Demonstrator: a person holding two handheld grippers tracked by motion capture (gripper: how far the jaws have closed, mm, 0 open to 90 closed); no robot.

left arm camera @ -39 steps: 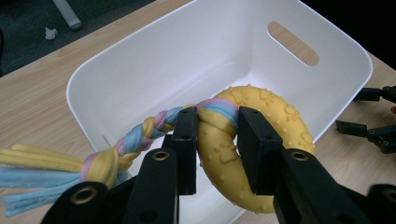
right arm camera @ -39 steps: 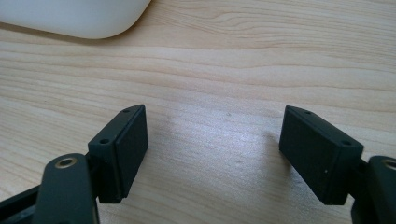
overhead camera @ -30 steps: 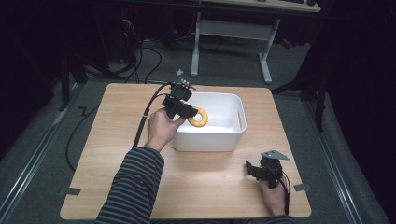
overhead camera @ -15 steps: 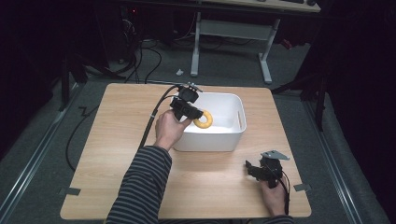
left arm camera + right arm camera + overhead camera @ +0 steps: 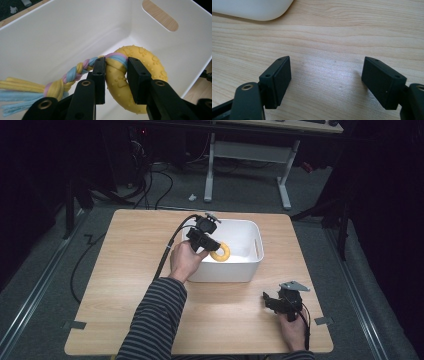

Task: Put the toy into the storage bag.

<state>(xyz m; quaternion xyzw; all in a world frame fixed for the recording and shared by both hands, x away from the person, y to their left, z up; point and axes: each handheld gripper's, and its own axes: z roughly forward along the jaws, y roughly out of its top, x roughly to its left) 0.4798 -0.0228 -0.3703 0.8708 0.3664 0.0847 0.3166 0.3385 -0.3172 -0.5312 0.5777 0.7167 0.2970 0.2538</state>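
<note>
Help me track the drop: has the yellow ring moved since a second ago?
Yes. Held by the left gripper, the ring has gone slightly deeper into the white bin, toward its floor.

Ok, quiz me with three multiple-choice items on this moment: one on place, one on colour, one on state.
1. Where is the ring toy?
A. on the bare table
B. over the inside of the white bin
C. on the floor

2. What colour is the ring?
A. yellow
B. red
C. black

3. How is the right claw?
A. shut on the rope
B. shut on nothing
C. open over the table

Key: 1 B, white walls surround it in the left gripper view; 2 A, the knobbly ring is yellow; 3 C, bare wood shows between its spread jaws. The left claw grips the ring.
</note>
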